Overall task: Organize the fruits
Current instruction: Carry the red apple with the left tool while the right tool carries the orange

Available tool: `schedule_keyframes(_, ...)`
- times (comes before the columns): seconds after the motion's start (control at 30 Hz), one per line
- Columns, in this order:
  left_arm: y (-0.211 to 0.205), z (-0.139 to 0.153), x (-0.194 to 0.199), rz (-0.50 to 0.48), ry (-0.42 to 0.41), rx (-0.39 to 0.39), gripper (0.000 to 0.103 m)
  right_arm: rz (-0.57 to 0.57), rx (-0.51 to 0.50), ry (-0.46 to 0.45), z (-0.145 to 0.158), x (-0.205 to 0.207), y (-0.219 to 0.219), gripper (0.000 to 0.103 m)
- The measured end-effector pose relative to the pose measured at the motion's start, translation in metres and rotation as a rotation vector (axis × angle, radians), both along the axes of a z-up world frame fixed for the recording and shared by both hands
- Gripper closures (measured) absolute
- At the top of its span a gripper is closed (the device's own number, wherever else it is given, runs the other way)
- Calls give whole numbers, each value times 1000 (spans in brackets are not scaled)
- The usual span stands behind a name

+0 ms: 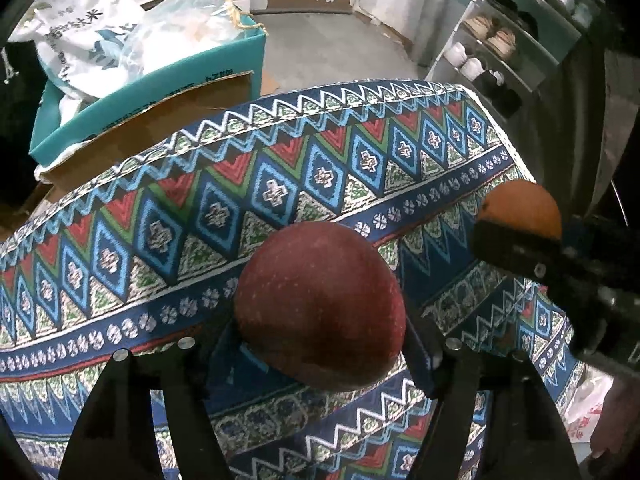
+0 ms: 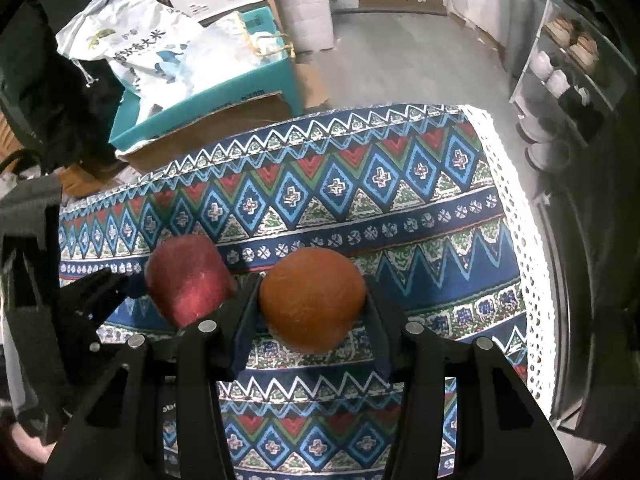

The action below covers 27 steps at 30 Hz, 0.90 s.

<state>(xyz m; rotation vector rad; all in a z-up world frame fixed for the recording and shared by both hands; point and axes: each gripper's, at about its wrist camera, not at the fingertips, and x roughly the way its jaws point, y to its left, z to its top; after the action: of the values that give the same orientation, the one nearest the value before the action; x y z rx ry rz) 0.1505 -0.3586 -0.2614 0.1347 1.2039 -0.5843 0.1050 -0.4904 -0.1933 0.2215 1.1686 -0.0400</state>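
Teal box (image 2: 208,100) holding white bags at upper left, left gripper (image 1: 320,320) clamped on a red apple (image 1: 320,304) at lower centre over the patterned tablecloth (image 1: 280,184), right gripper (image 2: 312,304) clamped on an orange (image 2: 312,298) just right of it, shoe rack (image 2: 568,68) at upper right.

Both wrist views: tablecloth (image 1: 280,184) close below
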Motion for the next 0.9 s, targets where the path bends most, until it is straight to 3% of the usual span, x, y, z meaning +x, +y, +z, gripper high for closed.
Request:
schedule_keyframes(0.37,47,34,-10,60,-46,-27,30,35,-15,-41,23,-8,18,54)
schedule_keyframes(0.9,129,94,-31,141,-122,-33,30,120,-34,-144,81,-31,70,54)
